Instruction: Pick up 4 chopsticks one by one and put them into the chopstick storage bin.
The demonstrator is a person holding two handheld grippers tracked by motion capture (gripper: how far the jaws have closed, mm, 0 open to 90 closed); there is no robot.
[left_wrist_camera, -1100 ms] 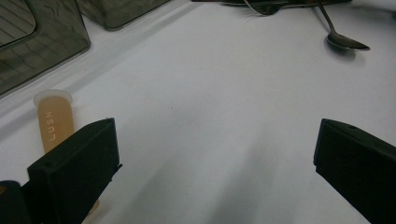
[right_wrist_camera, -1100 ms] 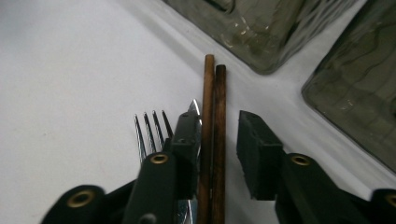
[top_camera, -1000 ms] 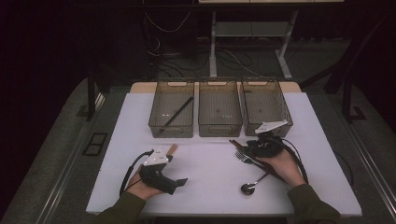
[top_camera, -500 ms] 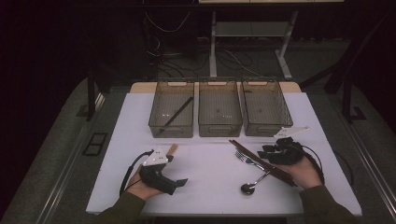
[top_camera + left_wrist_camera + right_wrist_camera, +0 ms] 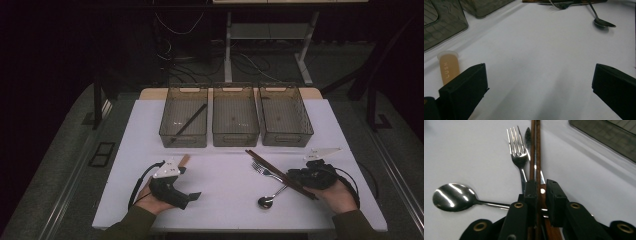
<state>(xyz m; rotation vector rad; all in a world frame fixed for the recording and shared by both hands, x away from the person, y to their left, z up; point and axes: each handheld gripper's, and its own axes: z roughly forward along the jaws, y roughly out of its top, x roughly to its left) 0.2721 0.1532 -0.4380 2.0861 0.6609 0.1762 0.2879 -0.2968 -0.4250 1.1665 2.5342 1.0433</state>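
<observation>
Two grippers sit low at the near edge of the white table (image 5: 225, 200), one in each of the person's hands. Taking the fork (image 5: 264, 171) as the marker: the right gripper (image 5: 300, 176) lies just to its right, and its jaws have just been closing with the brown chopsticks (image 5: 272, 167) between them. In the right gripper view the two black jaws stand nearly together with the pair of sticks (image 5: 535, 150) running straight up between them; the left pad looks to be on the wood, though whether both pads truly press I cannot tell for sure. The chopsticks lie across the fork's handle (image 5: 520, 160), slanting away toward the bins. A spoon (image 5: 267, 199) rests just nearer than the fork, bowl toward the person, its handle passing under the gripper (image 5: 454, 197).

Well to the left of the fork, the left gripper (image 5: 192, 196) rests on the table with its jaws spread wide and nothing between them. Close beside its left jaw lies a small tan tube (image 5: 447, 67) with a pale cap.

Beyond the fork stand three smoky clear bins (image 5: 236, 120) in a row, side by side. The leftmost bin (image 5: 184, 135) holds a dark stick (image 5: 189, 123) lying slantwise.
</observation>
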